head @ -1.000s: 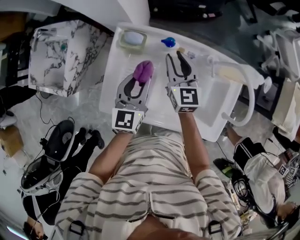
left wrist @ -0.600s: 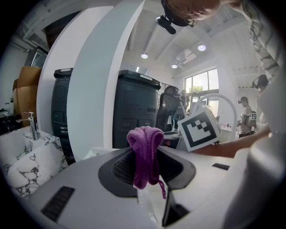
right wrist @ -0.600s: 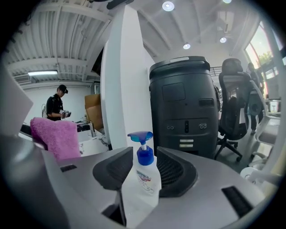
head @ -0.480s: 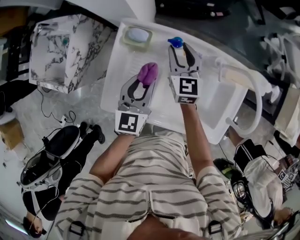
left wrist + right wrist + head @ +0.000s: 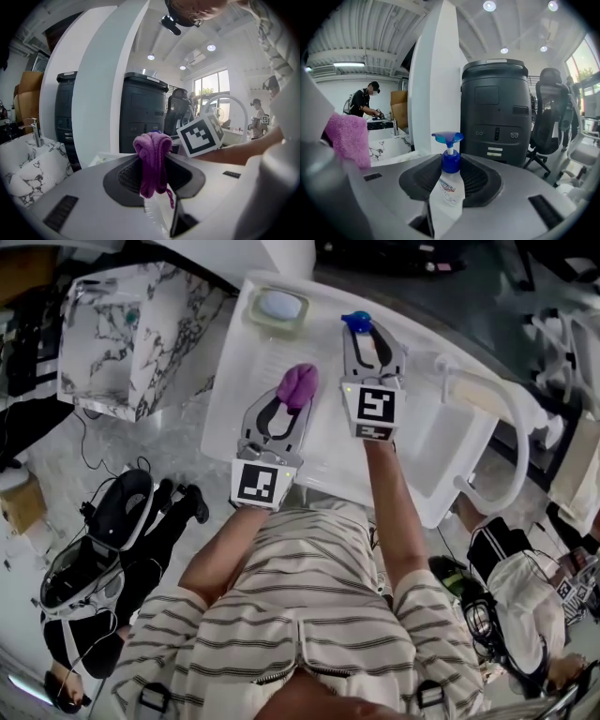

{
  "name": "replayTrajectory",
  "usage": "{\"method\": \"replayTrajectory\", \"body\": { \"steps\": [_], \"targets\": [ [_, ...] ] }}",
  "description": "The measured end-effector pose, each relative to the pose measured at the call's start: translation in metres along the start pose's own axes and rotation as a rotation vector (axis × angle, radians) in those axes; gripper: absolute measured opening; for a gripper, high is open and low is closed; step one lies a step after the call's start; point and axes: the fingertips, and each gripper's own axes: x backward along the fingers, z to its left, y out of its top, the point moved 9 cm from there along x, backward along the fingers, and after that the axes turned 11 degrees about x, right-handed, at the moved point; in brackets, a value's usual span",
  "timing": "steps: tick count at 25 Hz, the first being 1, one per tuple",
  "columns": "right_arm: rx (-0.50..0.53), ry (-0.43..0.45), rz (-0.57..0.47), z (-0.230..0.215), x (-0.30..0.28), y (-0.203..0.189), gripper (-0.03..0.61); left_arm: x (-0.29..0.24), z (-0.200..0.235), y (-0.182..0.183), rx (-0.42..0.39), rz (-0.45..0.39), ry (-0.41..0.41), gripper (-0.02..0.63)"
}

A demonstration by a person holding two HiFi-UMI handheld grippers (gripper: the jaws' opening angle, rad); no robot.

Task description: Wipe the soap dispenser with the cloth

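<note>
One clear, blue-topped soap dispenser (image 5: 446, 196) stands upright.

Countertop (image 5: 239, 381) — bare lane at frame centre between left gripper (image 5: 298, 395) and right gripper (image 5: 367, 332); obstacles — soap dish (image 5: 278, 307) upper centre, faucet (image 5: 517, 442) right.

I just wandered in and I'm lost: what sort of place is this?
Probably a lab mocked up as a washroom: a white sink counter, a marble-patterned washbasin, yet a black office chair nearby.

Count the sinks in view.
2. A marble sink stands left of the white counter; a white sink with an arched faucet is at the counter's right end. Others may be hidden.
</note>
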Motion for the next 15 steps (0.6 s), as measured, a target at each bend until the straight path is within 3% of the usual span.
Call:
{"method": "replayTrajectory", "body": {
  "steps": [15],
  "targets": [
    [-0.055, 0.025, 0.006, -0.001, 0.031, 0.022, 0.130, 0.018, -0.005, 0.010, -0.023, -0.025, -0.014, 0.118]
  ]
}}
